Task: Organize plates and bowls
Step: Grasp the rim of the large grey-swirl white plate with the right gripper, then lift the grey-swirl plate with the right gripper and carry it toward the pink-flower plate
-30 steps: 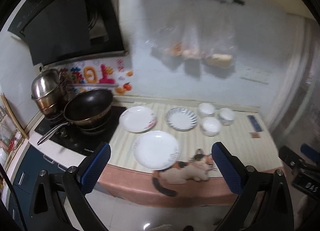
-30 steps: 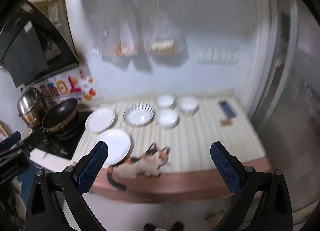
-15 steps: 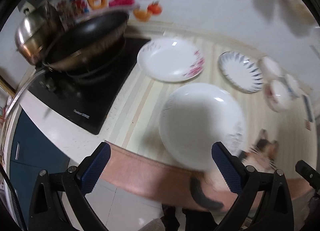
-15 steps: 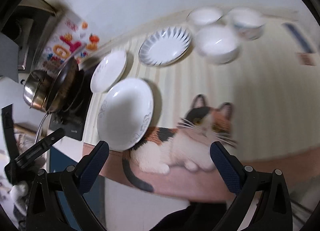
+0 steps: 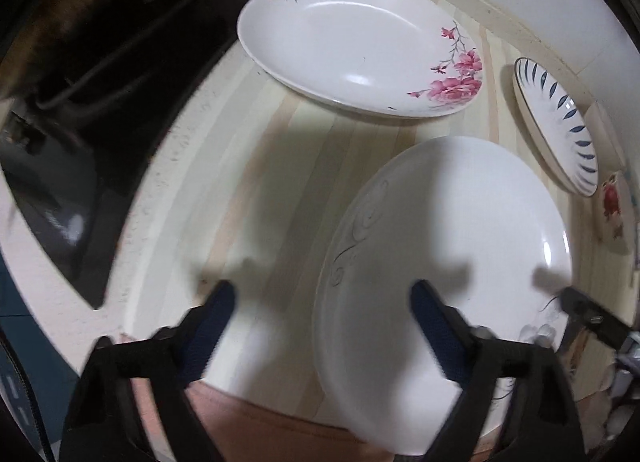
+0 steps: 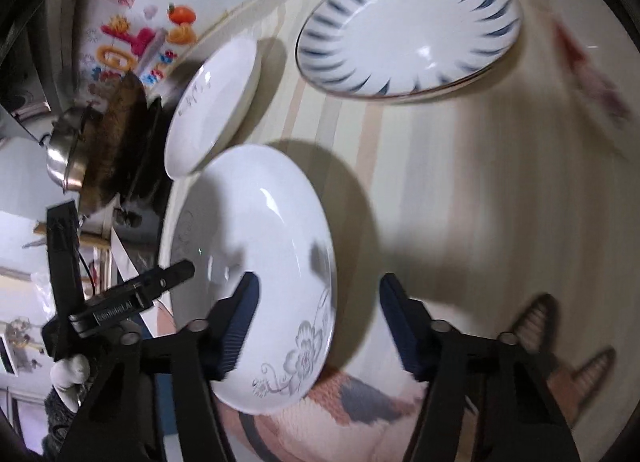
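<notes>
A white plate with grey scroll pattern [image 5: 452, 229] lies at the counter's front edge; it also shows in the right wrist view [image 6: 256, 254]. My left gripper [image 5: 322, 302] is open, straddling the plate's left rim, one finger over the plate, one over the counter. My right gripper [image 6: 318, 298] is open, straddling its right rim the same way. Behind lie a pink-flower plate [image 5: 356, 41], seen edge-on in the right wrist view [image 6: 212, 105], and a blue-striped plate [image 6: 408, 25] [image 5: 560, 125].
A black stove [image 5: 100, 73] with a pan [image 6: 116, 141] and steel pot [image 6: 66, 153] is at the left. A bowl with a red pattern [image 5: 616, 205] is at the right. A cat-print mat [image 6: 360, 402] hangs over the counter's front edge.
Both grippers have dropped close to the counter and closed in on the front white plate from either side. The jaws are narrower than before but still open.
</notes>
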`<action>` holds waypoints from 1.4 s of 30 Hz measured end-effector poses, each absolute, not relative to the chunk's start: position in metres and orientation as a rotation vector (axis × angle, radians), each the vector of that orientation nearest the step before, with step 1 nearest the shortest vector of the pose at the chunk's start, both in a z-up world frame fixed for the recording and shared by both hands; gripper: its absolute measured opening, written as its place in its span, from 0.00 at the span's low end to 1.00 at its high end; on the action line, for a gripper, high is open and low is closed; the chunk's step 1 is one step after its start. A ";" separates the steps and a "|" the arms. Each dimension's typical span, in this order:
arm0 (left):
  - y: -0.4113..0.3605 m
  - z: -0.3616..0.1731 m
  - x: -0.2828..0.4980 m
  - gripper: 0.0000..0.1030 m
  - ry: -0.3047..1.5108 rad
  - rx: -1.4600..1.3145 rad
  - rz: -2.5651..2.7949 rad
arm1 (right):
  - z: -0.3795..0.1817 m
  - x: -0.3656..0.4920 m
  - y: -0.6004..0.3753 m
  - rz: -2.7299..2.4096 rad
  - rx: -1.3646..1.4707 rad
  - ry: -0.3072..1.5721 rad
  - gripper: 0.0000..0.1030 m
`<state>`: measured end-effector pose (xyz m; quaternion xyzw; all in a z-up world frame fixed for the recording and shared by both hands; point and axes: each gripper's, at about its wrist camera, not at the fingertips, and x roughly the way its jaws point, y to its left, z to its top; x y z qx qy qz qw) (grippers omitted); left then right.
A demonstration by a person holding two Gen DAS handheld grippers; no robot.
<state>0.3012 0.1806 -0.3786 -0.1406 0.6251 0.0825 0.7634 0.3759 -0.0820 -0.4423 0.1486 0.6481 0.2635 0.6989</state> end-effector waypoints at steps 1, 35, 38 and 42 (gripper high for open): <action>0.181 -0.380 0.301 0.62 1.355 -0.327 0.161 | -0.446 0.377 -0.078 0.601 0.333 1.452 0.42; 0.006 -0.343 0.306 0.39 1.275 -0.230 -0.170 | -0.386 0.316 -0.280 0.413 0.419 1.346 0.16; -0.026 -0.350 0.313 0.39 1.288 -0.208 -0.221 | -0.385 0.307 -0.315 0.357 0.430 1.335 0.16; -0.062 -0.360 0.315 0.39 1.303 -0.166 -0.276 | -0.393 0.300 -0.355 0.292 0.458 1.325 0.17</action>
